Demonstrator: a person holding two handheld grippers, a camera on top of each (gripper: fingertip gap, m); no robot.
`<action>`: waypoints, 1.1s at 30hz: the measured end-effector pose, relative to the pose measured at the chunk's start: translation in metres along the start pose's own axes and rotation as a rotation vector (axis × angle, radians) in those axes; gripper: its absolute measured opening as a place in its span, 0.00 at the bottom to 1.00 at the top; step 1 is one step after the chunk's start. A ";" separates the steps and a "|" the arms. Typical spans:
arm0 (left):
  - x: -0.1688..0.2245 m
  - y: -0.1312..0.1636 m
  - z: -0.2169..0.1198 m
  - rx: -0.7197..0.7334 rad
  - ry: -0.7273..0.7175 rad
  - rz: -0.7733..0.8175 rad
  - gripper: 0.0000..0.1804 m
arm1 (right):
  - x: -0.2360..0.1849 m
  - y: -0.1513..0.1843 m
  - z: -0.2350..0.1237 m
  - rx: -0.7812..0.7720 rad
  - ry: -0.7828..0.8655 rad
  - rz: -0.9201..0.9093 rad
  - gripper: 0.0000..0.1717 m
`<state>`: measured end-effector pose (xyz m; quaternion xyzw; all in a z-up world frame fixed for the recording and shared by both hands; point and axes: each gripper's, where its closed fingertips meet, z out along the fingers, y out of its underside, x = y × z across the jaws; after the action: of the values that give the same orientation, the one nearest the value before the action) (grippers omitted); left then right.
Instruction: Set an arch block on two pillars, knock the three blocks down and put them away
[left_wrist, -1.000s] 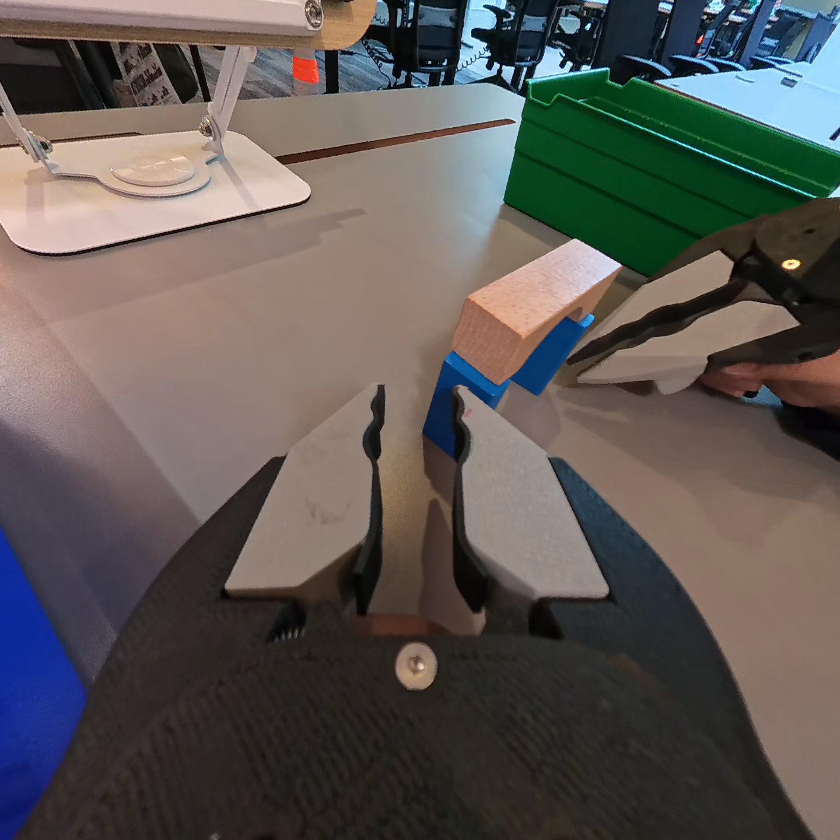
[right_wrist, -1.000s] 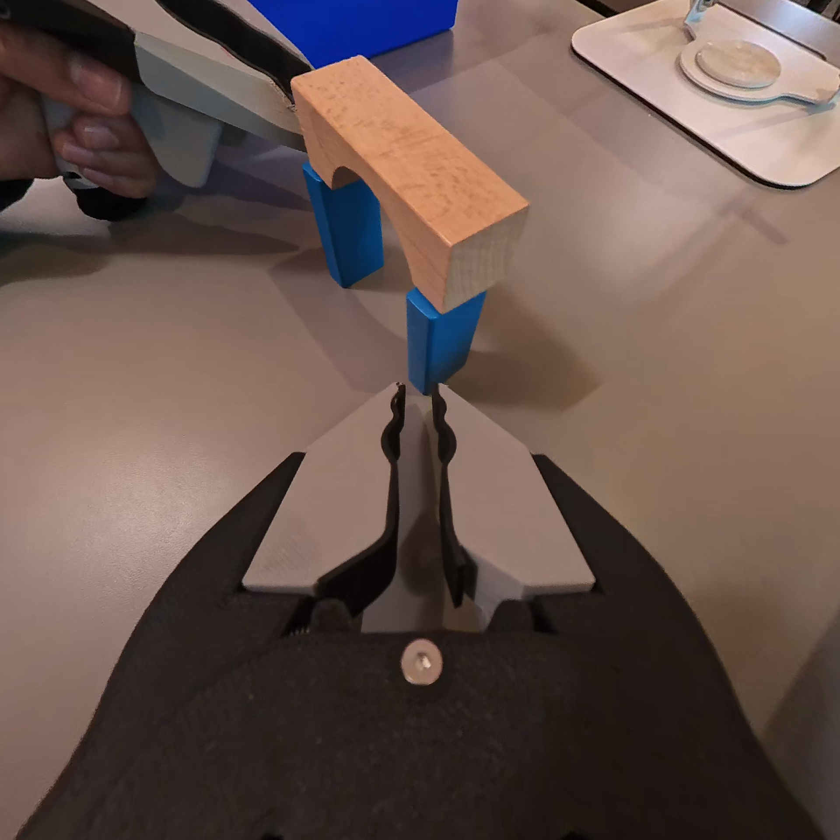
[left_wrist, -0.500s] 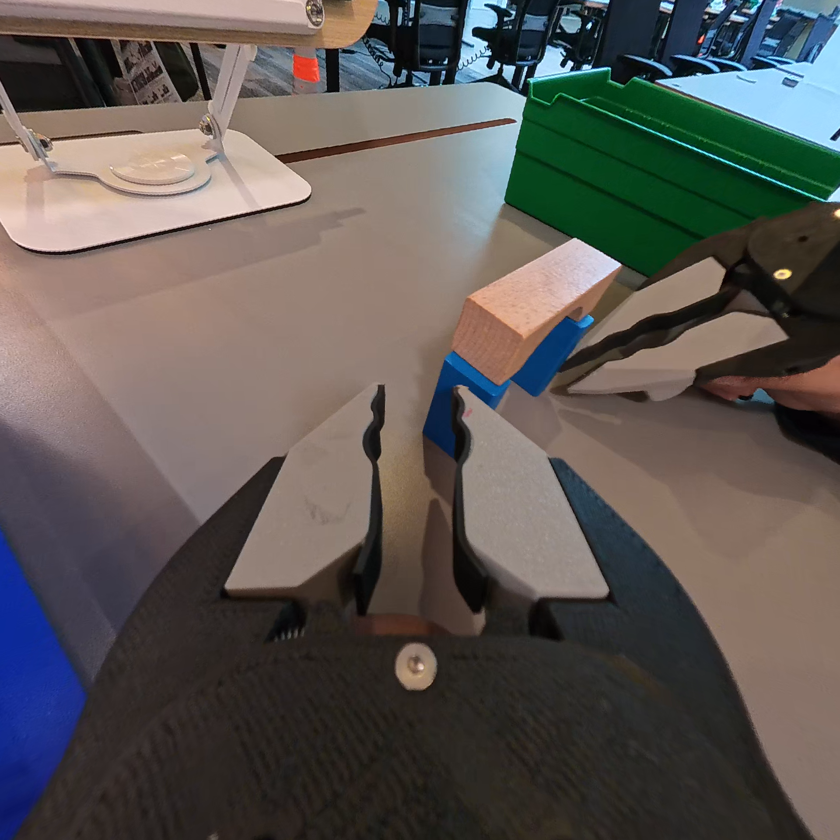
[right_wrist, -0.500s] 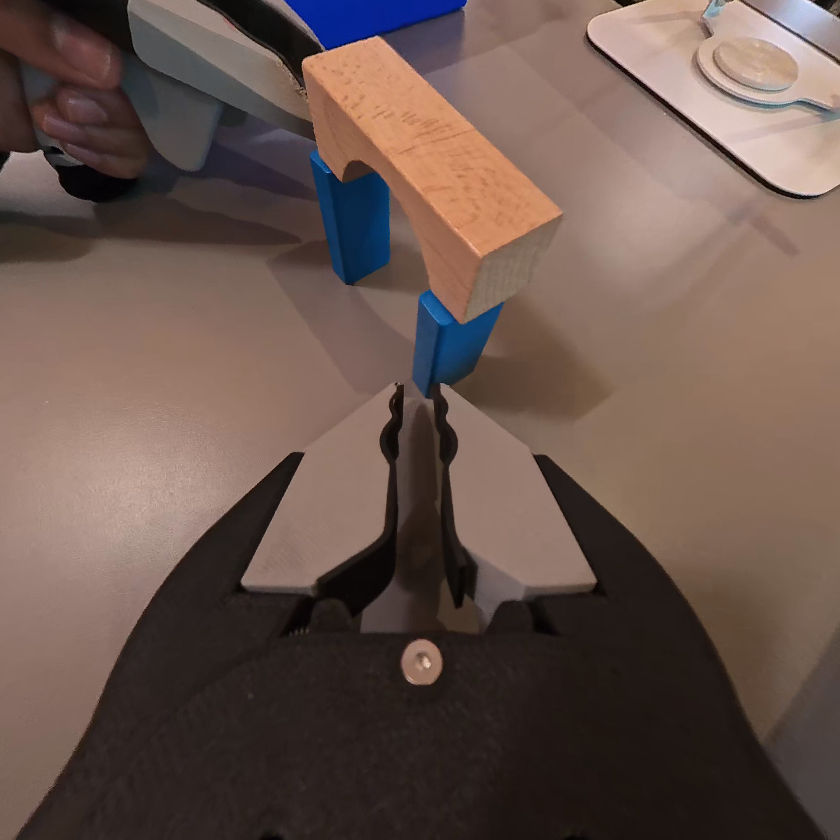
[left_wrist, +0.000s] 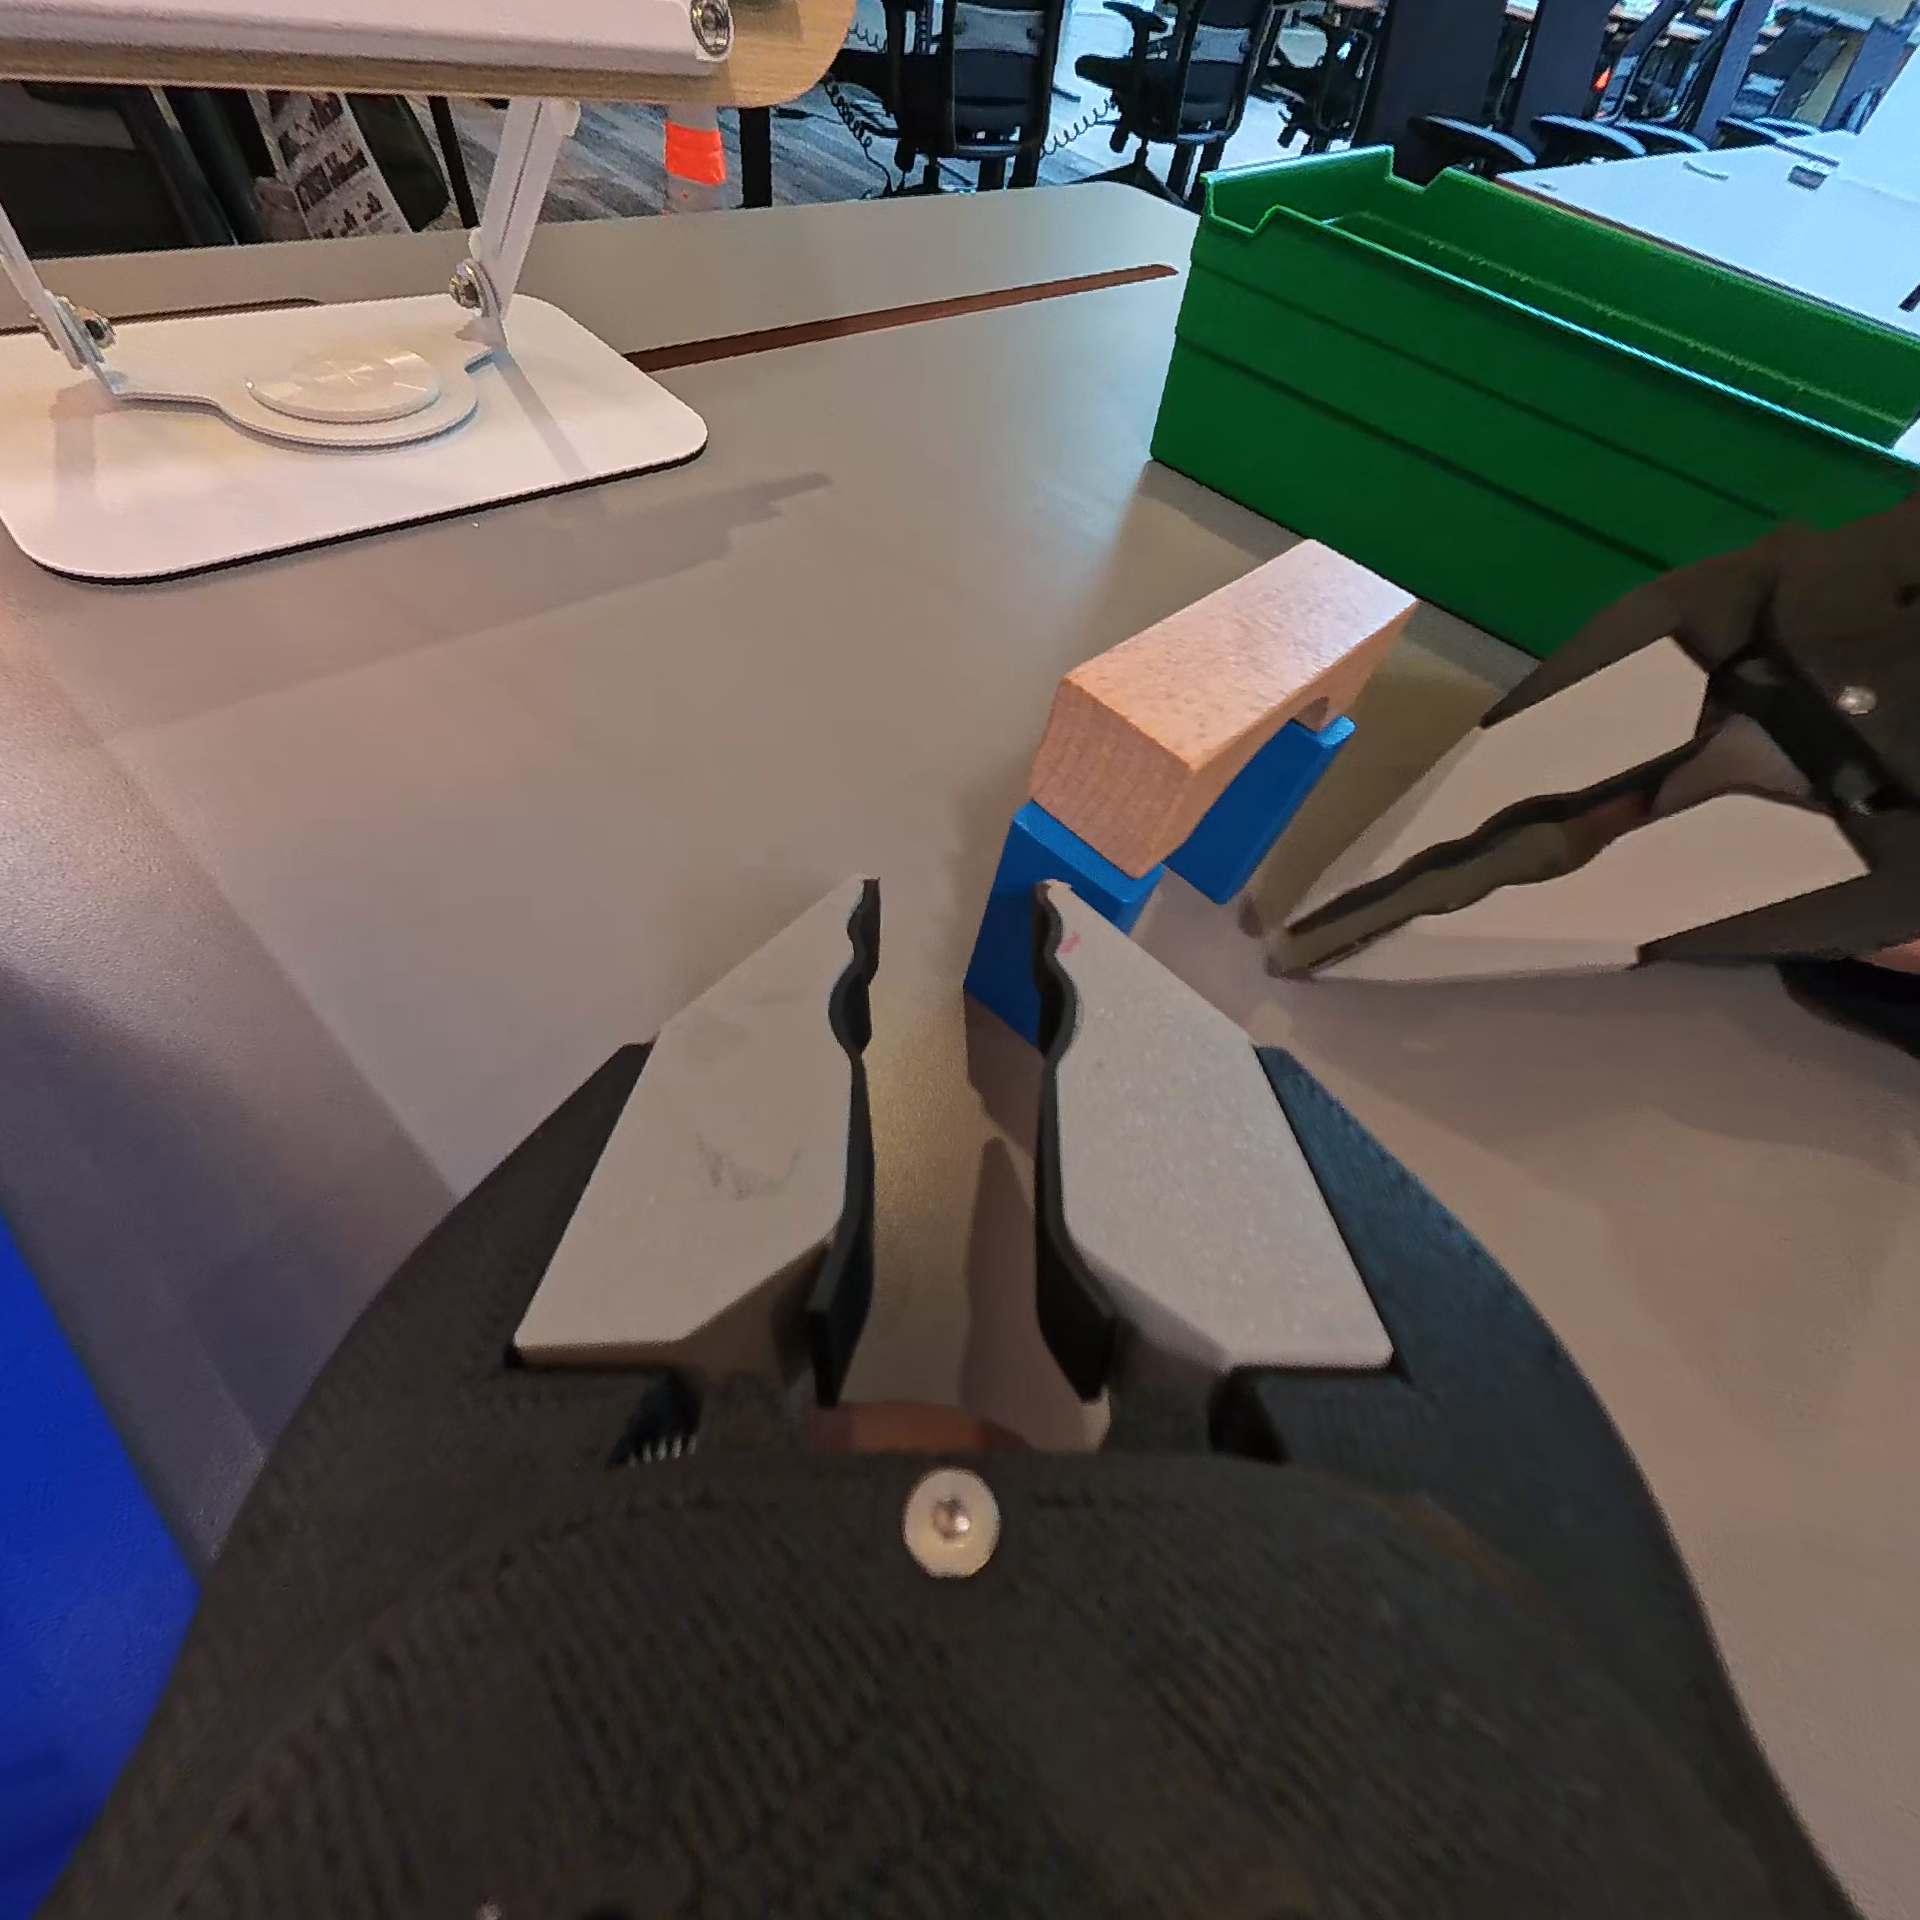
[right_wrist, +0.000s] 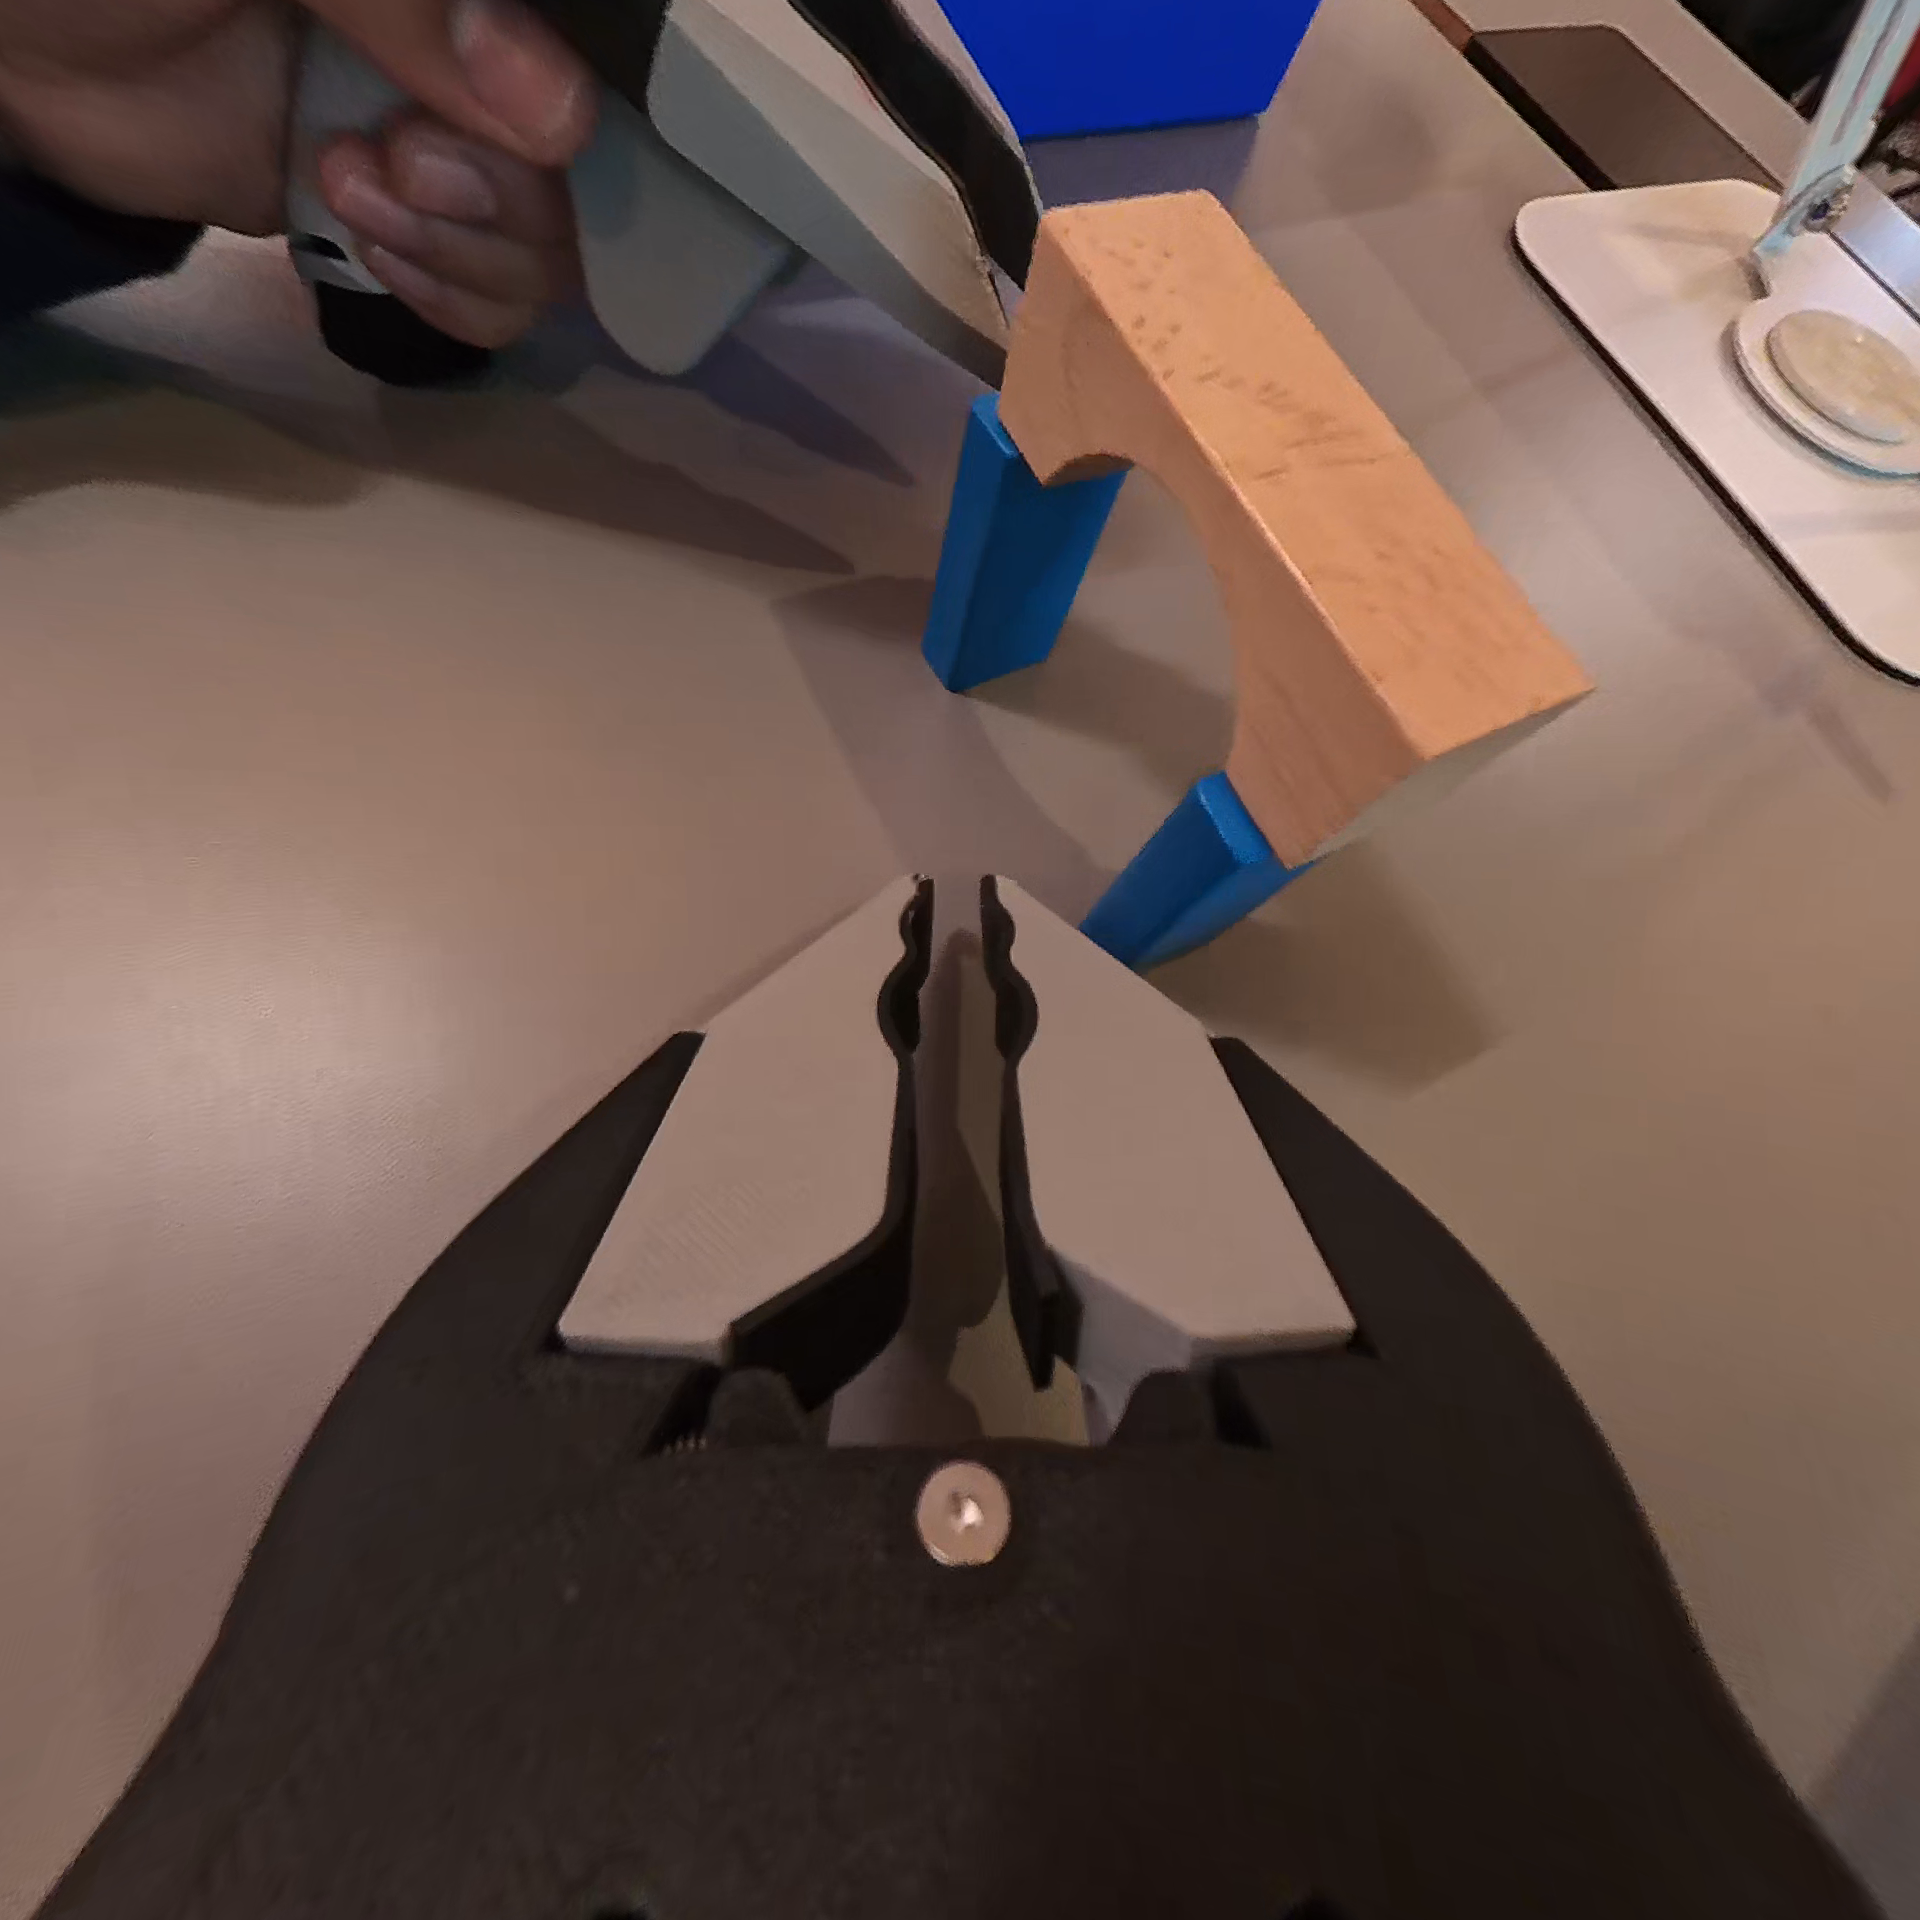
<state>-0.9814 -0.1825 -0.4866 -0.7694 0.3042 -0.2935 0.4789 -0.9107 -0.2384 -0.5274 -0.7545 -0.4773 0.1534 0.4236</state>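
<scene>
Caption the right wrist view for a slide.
Wooden arch block tilting on two leaning blue pillars, empty right gripper beside them.

Each gripper (left_wrist: 954, 904) has a textured black body, grey wedge-shaped fingers (left_wrist: 717, 1143) lined with wavy black pads, and one silver screw (left_wrist: 951, 1525).
</scene>
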 end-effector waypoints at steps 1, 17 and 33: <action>0.000 0.000 0.000 0.000 0.000 0.000 0.15 | 0.002 0.001 0.002 -0.016 0.017 0.001 0.03; 0.000 0.000 0.000 0.001 0.002 -0.001 0.15 | 0.020 0.003 -0.002 -0.001 0.056 0.120 0.06; 0.001 0.008 0.001 -0.047 0.014 -0.020 0.08 | 0.019 0.003 -0.010 0.027 0.053 0.117 0.06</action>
<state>-0.9813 -0.1854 -0.4941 -0.7813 0.3064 -0.2967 0.4557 -0.8928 -0.2283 -0.5208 -0.7792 -0.4187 0.1643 0.4365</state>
